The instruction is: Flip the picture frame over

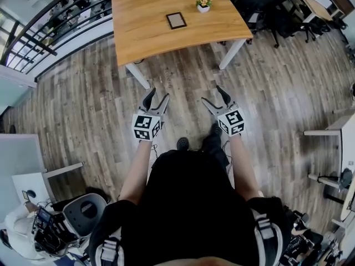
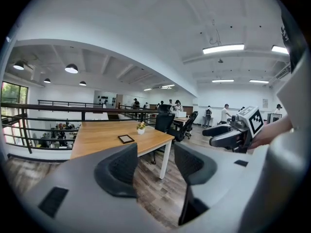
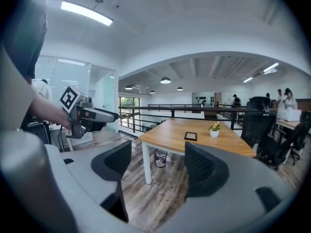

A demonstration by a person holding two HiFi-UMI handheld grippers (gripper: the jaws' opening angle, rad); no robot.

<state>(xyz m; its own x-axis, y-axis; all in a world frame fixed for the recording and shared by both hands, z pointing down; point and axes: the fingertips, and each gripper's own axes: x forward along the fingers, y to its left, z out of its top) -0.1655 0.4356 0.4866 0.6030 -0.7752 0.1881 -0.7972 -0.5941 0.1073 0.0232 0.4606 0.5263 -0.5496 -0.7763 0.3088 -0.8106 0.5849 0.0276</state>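
A small dark picture frame (image 1: 176,20) lies flat on the wooden table (image 1: 144,37), well ahead of me across the plank floor. It also shows in the left gripper view as the picture frame (image 2: 126,139) and in the right gripper view as the picture frame (image 3: 190,136). My left gripper (image 1: 157,97) and right gripper (image 1: 213,95) hang side by side in front of my body, far short of the table. Both stand open with nothing between their jaws, as the left gripper (image 2: 155,166) and the right gripper (image 3: 158,166) show in their own views.
A small potted plant (image 1: 203,3) stands just right of the frame. Black office chairs (image 1: 266,4) crowd the table's far right. A railing (image 1: 50,26) runs along the left. A wire bin (image 3: 160,158) sits under the table. A white desk (image 1: 338,143) is at my right.
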